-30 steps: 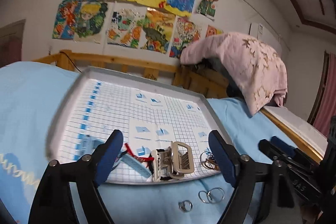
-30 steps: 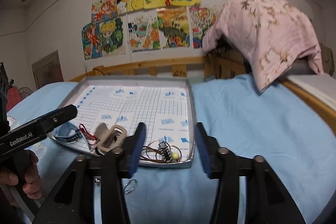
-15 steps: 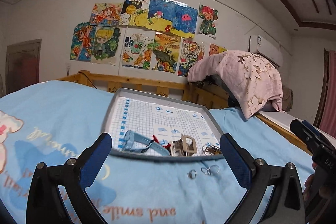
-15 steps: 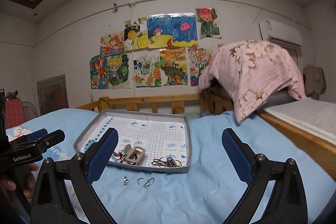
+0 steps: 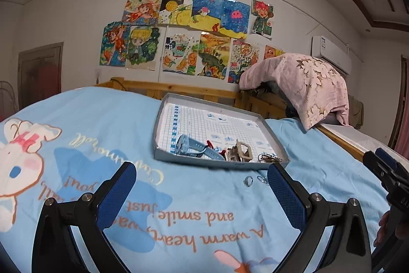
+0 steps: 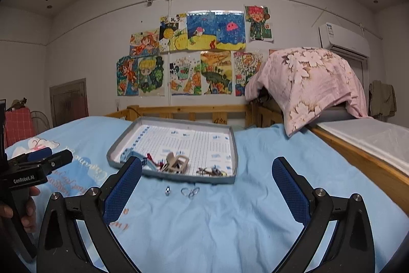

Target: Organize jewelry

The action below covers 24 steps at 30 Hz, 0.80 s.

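Between the spread blue pads of the right gripper [image 6: 207, 186]: nothing held, jaws wide. Same for the left gripper [image 5: 202, 192], wide and empty. Ahead on the blue bedsheet [image 6: 230, 221], a single ring [image 6: 167, 190] and linked rings [image 6: 189, 191], just short of the tray [image 6: 122, 145]. Inside its near edge: watch [image 5: 196, 149], buckle clip [image 6: 177, 163], tangled chain [image 6: 211, 172]. Loose rings nearly dead ahead of the right gripper, off toward the left gripper's right finger; right likely nearer.
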Tool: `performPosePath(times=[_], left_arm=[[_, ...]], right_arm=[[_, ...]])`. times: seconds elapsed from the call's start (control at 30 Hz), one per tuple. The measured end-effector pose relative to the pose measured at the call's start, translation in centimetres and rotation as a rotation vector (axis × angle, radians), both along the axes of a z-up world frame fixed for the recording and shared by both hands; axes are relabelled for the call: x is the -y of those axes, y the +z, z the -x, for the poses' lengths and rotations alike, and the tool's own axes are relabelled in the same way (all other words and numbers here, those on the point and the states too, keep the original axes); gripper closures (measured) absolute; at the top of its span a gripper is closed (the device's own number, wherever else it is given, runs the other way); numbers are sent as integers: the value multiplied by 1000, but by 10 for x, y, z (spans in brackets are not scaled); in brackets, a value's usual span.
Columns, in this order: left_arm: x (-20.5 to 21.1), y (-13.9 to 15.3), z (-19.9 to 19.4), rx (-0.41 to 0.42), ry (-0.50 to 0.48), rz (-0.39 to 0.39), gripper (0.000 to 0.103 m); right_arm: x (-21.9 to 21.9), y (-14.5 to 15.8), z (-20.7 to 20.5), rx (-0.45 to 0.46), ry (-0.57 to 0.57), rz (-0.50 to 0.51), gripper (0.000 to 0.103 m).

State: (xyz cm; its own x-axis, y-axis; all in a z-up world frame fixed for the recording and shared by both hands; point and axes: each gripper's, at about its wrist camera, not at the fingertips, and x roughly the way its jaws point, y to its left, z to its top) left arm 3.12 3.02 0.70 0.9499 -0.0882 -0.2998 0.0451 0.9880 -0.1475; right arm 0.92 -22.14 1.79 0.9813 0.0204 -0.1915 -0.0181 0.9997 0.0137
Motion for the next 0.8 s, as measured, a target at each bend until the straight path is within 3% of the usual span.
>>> performPosePath(times=[0.2,0.5,0.8], left_arm=[[0,-3,1,-13,-2,-6,0],[6,0,-4,-6,-3,-3,0],[10,13,-34,-22,-9,42,0]], right_arm=[[2,-7,0,-32,-11,0,3],[-5,3,-13,0,5,11,3],[-15,12,-38,27,2,52,3]])
